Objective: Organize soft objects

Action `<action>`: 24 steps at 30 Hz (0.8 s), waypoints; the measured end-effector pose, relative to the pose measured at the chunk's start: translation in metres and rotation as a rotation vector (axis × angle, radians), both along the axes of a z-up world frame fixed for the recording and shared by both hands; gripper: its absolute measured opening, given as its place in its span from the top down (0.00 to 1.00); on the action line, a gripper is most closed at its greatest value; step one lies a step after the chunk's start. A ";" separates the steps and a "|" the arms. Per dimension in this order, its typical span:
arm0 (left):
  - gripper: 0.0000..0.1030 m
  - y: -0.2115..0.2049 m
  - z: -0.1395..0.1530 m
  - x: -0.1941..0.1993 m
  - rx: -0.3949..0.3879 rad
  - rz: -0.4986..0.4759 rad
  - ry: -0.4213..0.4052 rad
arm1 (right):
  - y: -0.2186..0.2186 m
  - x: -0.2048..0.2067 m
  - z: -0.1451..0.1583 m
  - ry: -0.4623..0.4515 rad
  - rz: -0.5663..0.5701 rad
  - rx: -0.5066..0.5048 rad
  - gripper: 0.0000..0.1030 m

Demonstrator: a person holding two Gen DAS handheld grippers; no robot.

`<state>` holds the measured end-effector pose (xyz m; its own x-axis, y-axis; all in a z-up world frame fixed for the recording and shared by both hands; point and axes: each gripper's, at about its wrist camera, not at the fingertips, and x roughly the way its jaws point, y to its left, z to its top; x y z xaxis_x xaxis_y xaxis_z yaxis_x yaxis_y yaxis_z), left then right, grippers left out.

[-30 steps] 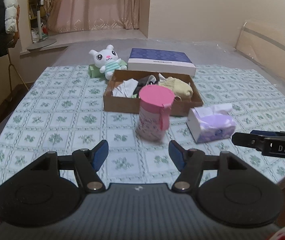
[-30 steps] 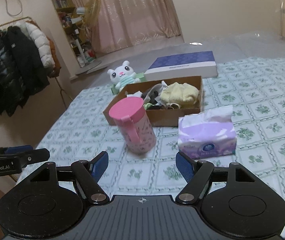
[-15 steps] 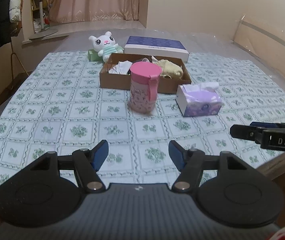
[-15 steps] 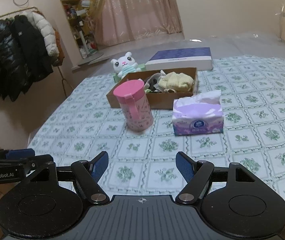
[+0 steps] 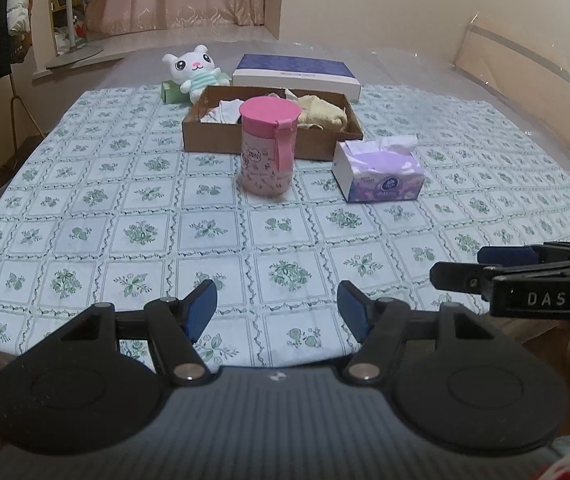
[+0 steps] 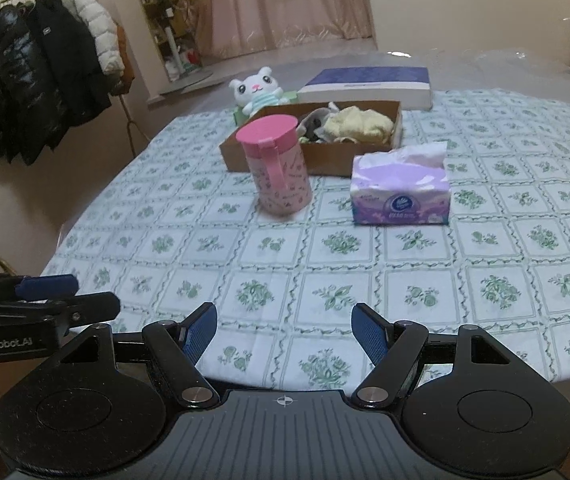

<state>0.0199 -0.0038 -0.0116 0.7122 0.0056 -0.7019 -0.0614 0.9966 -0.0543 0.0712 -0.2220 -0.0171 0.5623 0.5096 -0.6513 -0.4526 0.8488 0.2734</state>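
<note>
Here the left claw (image 5: 277, 308) hangs over the near edge of the tabletop (image 5: 125, 200), its blue pads wide apart with nothing between them. The right claw (image 6: 283, 330) stands just as wide and just as empty, also above the near edge; each shows at the side of the other's view.

The tabletop wears a pale cloth printed with green flower squares. Toward the far side lies a shallow cardboard box (image 5: 221, 142) — inside it a yellow cloth (image 5: 323, 114), a white cloth (image 5: 225, 110) and, seen from the right wrist, some grey fabric (image 6: 313, 124), all heaped loosely. A pink cup (image 5: 269, 144) with a pink lid and strap stands upright just in front of the box, hiding part of its front wall. To the right of the cup, near the box's front corner, sits a purple tissue pack (image 5: 379, 170) with a white tissue poking out of the top.

Behind the box a white plush bunny (image 5: 193, 72) in a striped green top sits upright, leaning against a small green box (image 5: 171, 92). Beside it lies a flat blue-topped box (image 5: 295, 74), close to the cardboard box's back wall.

Both claws are well apart from all of these. Dark and white jackets (image 6: 37, 76) hang on a rack by the wall, and a pink curtain (image 6: 285, 4) covers the far window.
</note>
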 end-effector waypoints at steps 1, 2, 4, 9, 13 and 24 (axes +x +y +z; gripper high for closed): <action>0.38 0.000 -0.001 0.000 0.000 0.000 0.001 | 0.001 -0.001 -0.001 0.001 0.006 -0.002 0.28; 0.38 0.000 -0.001 0.000 -0.001 -0.001 0.002 | 0.003 -0.001 -0.002 0.004 0.011 -0.006 0.28; 0.38 0.001 -0.001 0.001 -0.005 0.000 0.004 | 0.005 -0.001 -0.004 0.010 0.016 -0.011 0.28; 0.38 0.002 -0.002 0.003 -0.006 0.001 0.005 | 0.007 0.002 -0.007 0.021 0.016 -0.019 0.28; 0.38 0.002 -0.002 0.005 -0.006 0.001 0.001 | 0.006 0.003 -0.008 0.023 0.009 -0.019 0.28; 0.38 0.001 -0.003 0.007 -0.011 -0.002 0.002 | 0.007 0.007 -0.009 0.028 0.006 -0.021 0.28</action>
<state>0.0270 -0.0026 -0.0146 0.7107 -0.0034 -0.7035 -0.0598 0.9961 -0.0652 0.0782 -0.2152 -0.0262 0.5411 0.4987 -0.6771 -0.4499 0.8519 0.2679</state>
